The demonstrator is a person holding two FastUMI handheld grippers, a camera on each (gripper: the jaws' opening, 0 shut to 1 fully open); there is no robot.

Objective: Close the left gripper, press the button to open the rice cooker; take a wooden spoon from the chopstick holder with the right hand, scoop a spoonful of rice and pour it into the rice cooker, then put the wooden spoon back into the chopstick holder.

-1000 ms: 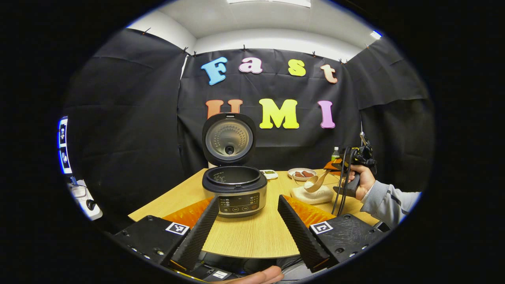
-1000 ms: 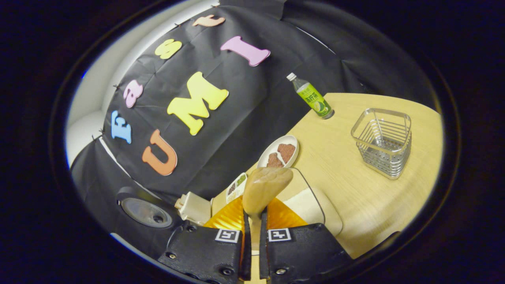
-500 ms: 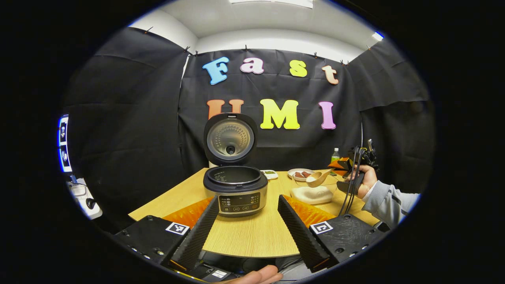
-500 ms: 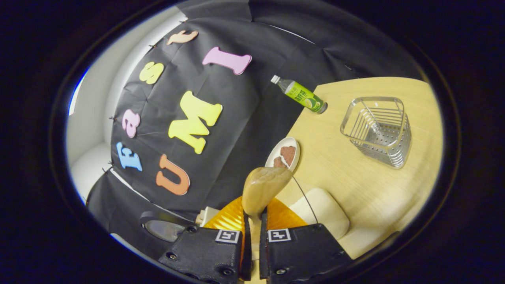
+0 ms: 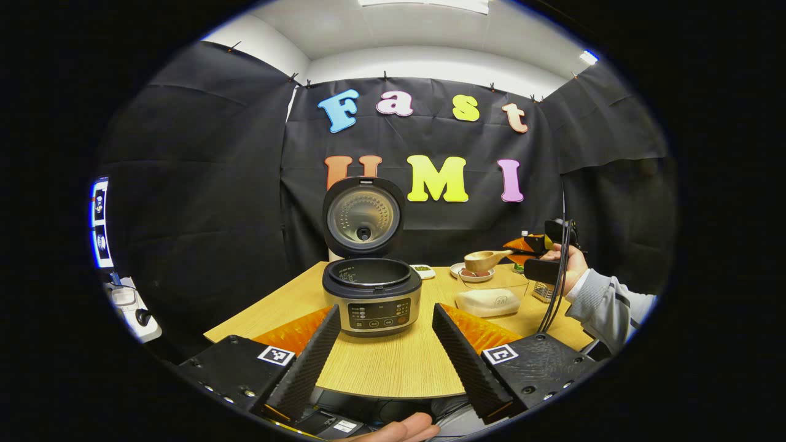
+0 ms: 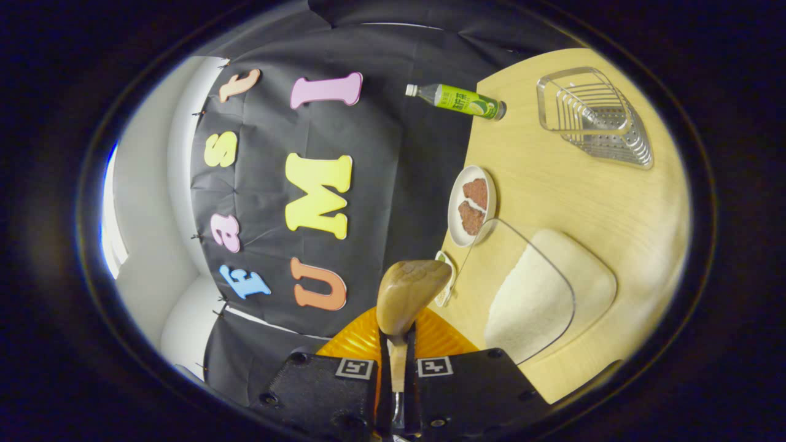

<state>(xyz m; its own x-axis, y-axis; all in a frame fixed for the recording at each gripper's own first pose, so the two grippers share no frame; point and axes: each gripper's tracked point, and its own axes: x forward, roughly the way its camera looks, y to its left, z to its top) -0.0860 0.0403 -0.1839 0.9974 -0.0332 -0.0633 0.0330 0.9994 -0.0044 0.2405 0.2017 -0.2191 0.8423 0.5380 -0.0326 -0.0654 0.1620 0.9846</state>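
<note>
In the left gripper view, a rice cooker sits at the centre of the frame on a pale wooden table. Its round lid stands upright behind the pot, and the dark inner pot is exposed. The control panel faces the camera. At the bottom of the frame the left gripper has its two fingers spread wide apart, holding nothing, with the cooker showing between them.

At the right of that view, a hand in a grey sleeve holds the right gripper above the table. A wooden spoon sticks out from it toward the left of the frame, roughly level, with its bowl over a small white plate. Just below the spoon is a clear glass bowl of white rice.

The right gripper view is rolled to one side (the table runs up the right of the frame). At bottom centre the right gripper has both fingers pressed on the handle of the wooden spoon, whose bowl points up into the frame. Whether the spoon carries rice cannot be told from here. To the right of the spoon lies the glass bowl of rice. Above it is the white plate with two brown pieces of food on it. In the upper right stands the chopstick holder, a metal wire basket. A green drink bottle is to its left at the table's edge.
</note>
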